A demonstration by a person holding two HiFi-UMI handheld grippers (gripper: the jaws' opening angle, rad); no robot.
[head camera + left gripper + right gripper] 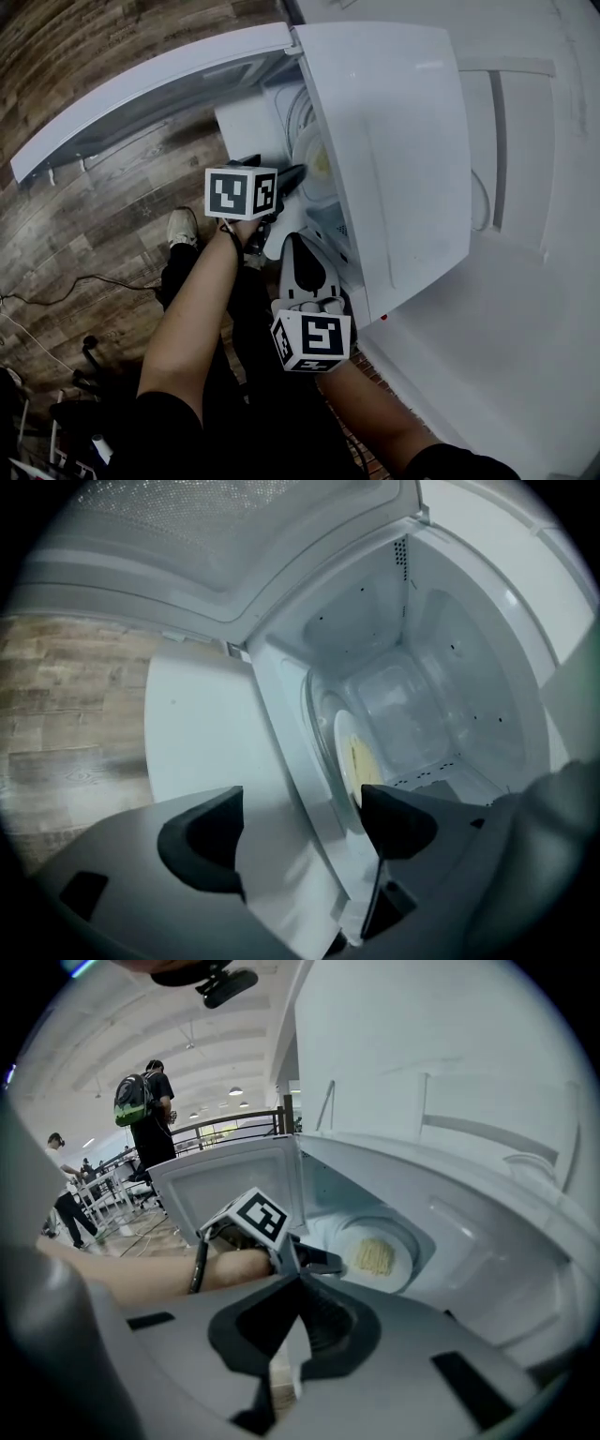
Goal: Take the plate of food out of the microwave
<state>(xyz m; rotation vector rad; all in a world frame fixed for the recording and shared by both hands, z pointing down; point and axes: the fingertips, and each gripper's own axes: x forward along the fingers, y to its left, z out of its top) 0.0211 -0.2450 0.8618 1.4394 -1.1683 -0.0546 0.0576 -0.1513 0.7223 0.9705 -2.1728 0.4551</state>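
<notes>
One plate (375,1256) of food inside the open microwave (394,141);
the left gripper (300,827) wide, empty, near plate; right gripper (298,1321) seemingly closed.

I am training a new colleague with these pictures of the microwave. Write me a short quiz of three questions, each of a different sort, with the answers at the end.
1. True or false: the door of the microwave stands open.
2. Where is the plate with the food? A) inside the microwave; B) between the jaws of a claw; C) on top of the microwave.
3. Fill in: the ___ claw has its jaws wide apart, with nothing gripped.

Key
1. True.
2. A.
3. Left. The left claw is open in front of the opening; the right claw is shut and empty.
</notes>
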